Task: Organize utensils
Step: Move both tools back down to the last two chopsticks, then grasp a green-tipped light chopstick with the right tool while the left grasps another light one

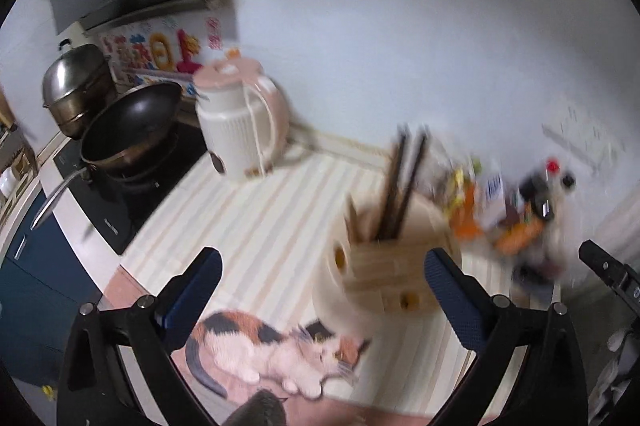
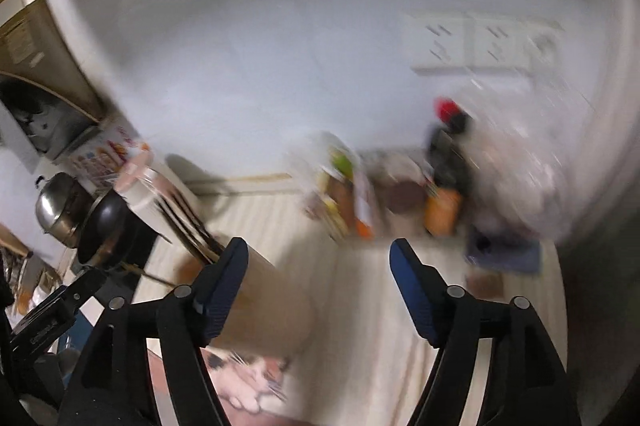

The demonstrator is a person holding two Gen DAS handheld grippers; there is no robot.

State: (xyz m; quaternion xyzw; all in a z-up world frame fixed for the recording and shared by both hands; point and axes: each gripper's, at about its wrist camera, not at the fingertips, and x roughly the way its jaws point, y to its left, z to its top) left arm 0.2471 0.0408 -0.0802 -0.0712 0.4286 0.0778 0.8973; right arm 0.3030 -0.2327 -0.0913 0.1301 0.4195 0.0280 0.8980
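Left view: left tongs (image 1: 322,266) wide, empty, wooden utensil holder (image 1: 384,266) w/ dark chopsticks (image 1: 400,181) upright on counter (image 1: 256,209) btwn tips, prob light, stiff, tippy, grip low; right view: right tongs (image 2: 318,254) wide, empty, holder just left.

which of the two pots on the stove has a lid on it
The steel pot at the far back-left wears a domed lid; the black wok in front of it sits open.
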